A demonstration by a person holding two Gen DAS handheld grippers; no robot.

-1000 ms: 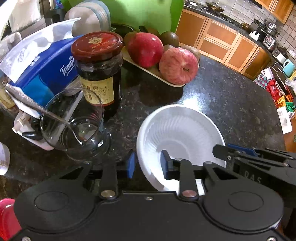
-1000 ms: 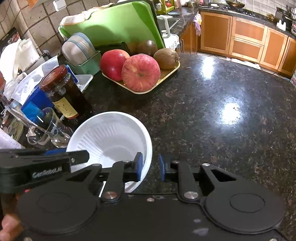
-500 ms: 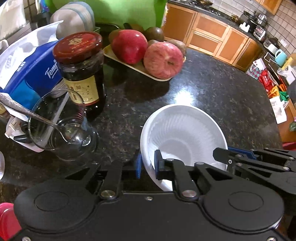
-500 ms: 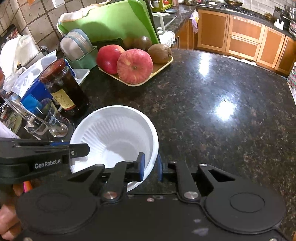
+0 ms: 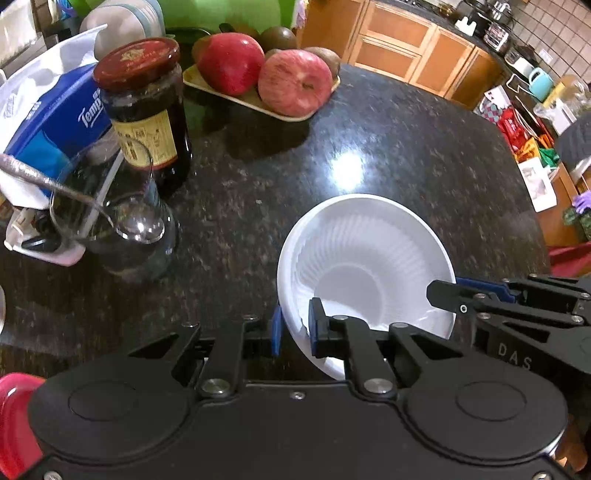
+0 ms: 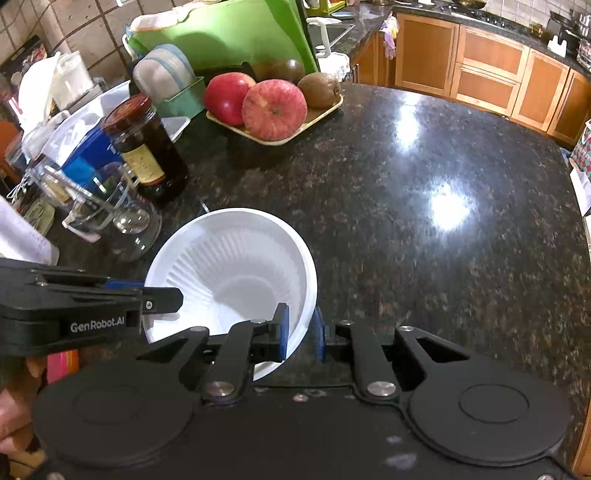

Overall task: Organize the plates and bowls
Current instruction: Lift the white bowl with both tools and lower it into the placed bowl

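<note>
A white ribbed disposable bowl (image 5: 365,266) is held over the dark granite counter (image 6: 406,221) by both grippers. My left gripper (image 5: 293,325) is shut on the bowl's near-left rim, one blue pad outside and one inside. My right gripper (image 6: 301,328) is shut on the bowl's (image 6: 236,273) near-right rim in the same way. Each wrist view also shows the other gripper's black fingers (image 5: 443,291) (image 6: 166,295) reaching over the bowl's edge. The bowl is empty and tilts a little.
Left of the bowl stand a glass with a spoon (image 5: 110,214), a dark jar with a red lid (image 5: 144,107) and a blue tissue pack (image 5: 55,125). Behind are a tray (image 6: 280,140) of apples and kiwis, stacked plates in a rack (image 6: 166,74) and a green cutting board (image 6: 229,33).
The left jaws closed onto the bowl's rim and the right jaws tightened on theirs. The bowl and both grippers have shifted to the right, away from the glass and jar.
</note>
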